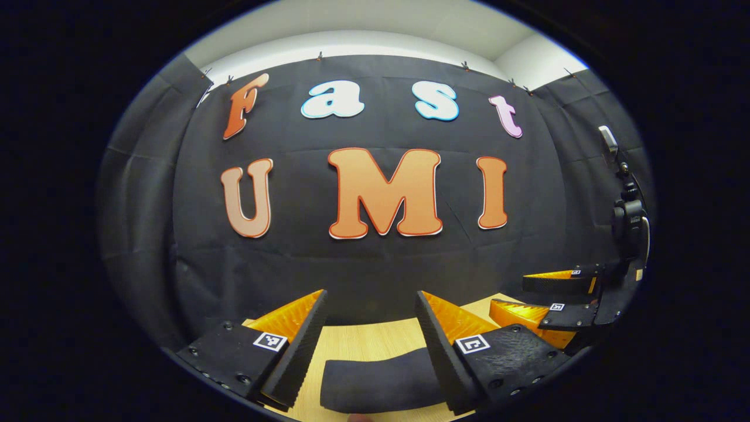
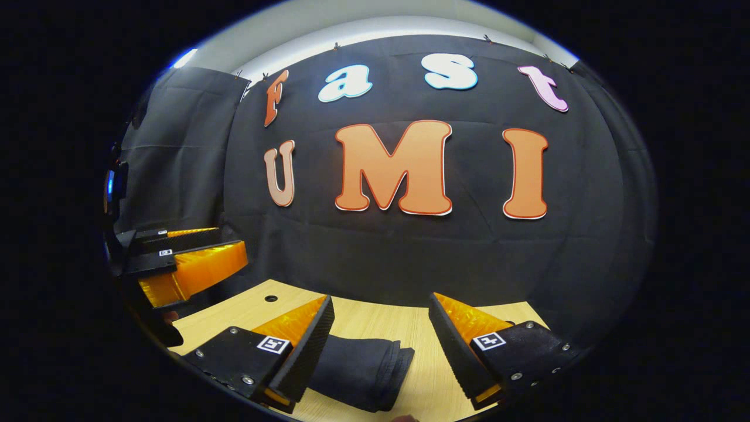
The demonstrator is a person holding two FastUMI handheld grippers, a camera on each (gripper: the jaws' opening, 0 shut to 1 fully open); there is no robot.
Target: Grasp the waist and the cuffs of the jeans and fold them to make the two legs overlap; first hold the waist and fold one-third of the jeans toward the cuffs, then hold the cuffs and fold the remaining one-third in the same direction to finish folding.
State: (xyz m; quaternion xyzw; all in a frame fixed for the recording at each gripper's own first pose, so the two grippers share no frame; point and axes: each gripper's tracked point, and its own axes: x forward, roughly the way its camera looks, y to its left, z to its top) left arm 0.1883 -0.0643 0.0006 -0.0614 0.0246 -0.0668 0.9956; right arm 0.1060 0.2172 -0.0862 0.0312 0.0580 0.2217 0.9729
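Left gripper view, folded jeans [image 1: 378, 384] (near edge cut off), table [image 1: 363, 340].

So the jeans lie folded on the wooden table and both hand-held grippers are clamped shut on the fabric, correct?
Not quite. The jeans do lie folded on the wooden table, but the left hand-held gripper and the right hand-held gripper are open, fingers spread apart above the fabric. The left gripper view and the right gripper view each show this.
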